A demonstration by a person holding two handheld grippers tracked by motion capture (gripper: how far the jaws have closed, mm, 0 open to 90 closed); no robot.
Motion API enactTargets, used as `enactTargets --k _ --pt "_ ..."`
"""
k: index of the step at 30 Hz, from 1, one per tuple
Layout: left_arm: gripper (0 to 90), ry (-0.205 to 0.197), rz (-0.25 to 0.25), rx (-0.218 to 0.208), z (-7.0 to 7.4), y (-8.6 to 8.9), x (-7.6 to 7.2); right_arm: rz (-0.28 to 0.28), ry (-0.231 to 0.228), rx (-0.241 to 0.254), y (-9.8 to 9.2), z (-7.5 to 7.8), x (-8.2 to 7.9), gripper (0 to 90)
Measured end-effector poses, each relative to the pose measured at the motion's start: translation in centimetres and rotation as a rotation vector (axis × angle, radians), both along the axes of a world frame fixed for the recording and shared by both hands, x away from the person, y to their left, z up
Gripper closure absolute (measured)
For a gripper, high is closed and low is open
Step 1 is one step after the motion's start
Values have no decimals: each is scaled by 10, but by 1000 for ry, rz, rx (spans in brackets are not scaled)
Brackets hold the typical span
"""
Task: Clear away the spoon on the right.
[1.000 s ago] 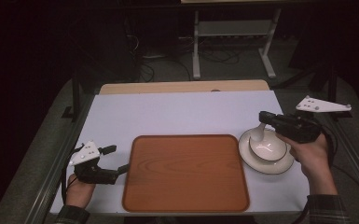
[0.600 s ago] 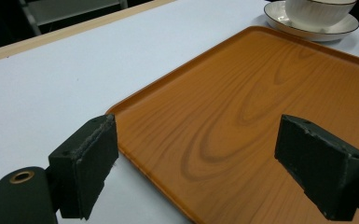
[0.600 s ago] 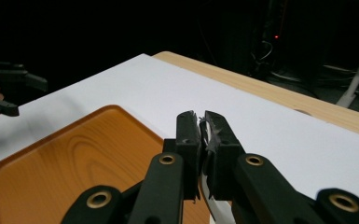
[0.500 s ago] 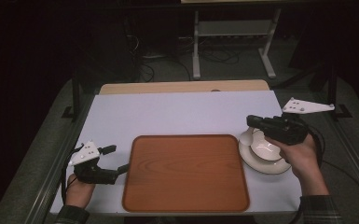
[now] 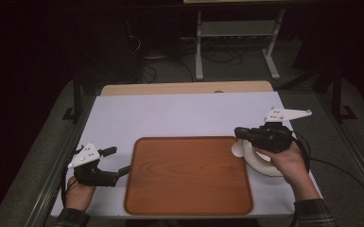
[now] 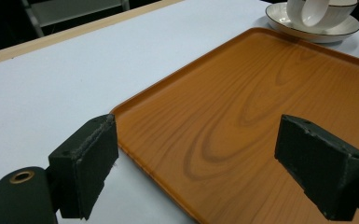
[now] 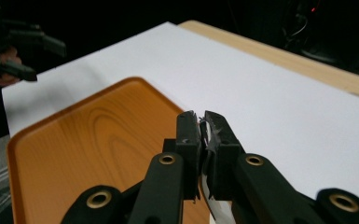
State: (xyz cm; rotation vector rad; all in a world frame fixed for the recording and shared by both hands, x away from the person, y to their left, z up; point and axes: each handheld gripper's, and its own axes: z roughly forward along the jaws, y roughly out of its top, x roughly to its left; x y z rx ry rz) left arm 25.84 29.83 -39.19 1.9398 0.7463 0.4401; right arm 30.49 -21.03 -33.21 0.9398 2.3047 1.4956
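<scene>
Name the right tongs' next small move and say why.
Probably carry it leftward onto the tray. The right tongs are shut on the cup, which looks lifted clear of its saucer; the tray lies bare just beside it.

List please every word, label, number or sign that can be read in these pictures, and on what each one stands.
None: no readable text shows in any view.
The tray bears only wood grain.
The cup and saucer are plain white, the saucer with a dark rim line.
The white table is blank.
Both grippers, left and right, carry no marking that I can read.
</scene>
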Motion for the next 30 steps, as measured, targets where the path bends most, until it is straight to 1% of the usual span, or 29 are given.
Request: enactTargets --k 6,8,11,15,16,17,20,21,27,30 --pt "127 -2 -3 2 0 0 0 30 34 -41 13 -14 2 841" --pt "127 -1 -3 2 0 0 0 37 38 -57 17 -17 2 841" --pt "127 -1 -3 2 0 0 0 47 51 -68 21 -22 2 842" --pt "127 -1 -3 2 0 0 0 62 74 -102 27 -31 2 841" --pt "127 -1 -3 1 0 0 0 62 74 -102 27 -31 2 841" --pt "127 -1 -4 1 0 0 0 63 76 -112 29 -32 1 841" --pt "127 -1 -4 2 0 0 0 73 81 -114 31 -35 1 841" --pt "127 -1 -4 2 0 0 0 75 83 -107 32 -35 1 841" --pt "128 0 -4 3 0 -1 0 75 81 -100 34 -37 2 840" --pt "127 -1 -5 4 0 -2 0 80 79 -102 40 -38 4 840"
